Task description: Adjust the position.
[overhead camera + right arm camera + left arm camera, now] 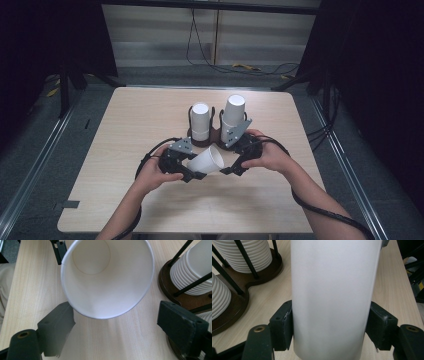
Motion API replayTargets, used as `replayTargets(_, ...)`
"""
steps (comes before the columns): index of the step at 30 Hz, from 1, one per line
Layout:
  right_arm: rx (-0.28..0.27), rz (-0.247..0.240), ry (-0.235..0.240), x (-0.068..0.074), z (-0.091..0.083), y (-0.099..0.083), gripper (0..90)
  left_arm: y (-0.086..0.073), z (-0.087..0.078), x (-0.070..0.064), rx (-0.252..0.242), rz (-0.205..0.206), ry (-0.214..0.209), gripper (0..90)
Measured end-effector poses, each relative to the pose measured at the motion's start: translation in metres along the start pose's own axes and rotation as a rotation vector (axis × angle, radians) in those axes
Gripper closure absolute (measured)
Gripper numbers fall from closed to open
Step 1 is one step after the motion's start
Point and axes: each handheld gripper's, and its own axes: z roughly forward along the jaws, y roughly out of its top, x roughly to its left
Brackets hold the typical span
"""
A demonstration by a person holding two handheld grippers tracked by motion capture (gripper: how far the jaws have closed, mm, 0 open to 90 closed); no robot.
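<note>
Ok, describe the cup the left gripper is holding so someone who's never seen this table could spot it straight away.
Start at the light wooden table and find the dark wooden holder with two upright stacks of white cups near its middle. Just in front of it, between the person's hands, the left gripper clamps a single white paper cup. Unlike the stacked ones, it is alone and tipped on its side, mouth toward the right gripper.

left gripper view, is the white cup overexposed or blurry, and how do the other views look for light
Left gripper view: the paper cup is so close and bright that its surface washes out, though its edges stay fairly sharp. Right gripper view: even light inside the cup, near jaws soft and out of focus. High view: the table is well lit, its surroundings fall to near black.
</note>
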Motion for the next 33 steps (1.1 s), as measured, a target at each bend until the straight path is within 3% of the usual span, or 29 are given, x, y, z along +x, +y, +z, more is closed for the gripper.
replayTargets(20,-0.11,0.043,0.022,-0.0009,-0.0033,-0.0046,13.5,-0.0004,-0.0034,0.0021,-0.026,-0.017,0.008,31.7)
replayTargets(33,-0.111,0.047,0.037,-0.0002,0.0005,0.0018,13.4,0.0021,-0.0018,-0.0005,-0.043,-0.012,-0.01,31.7)
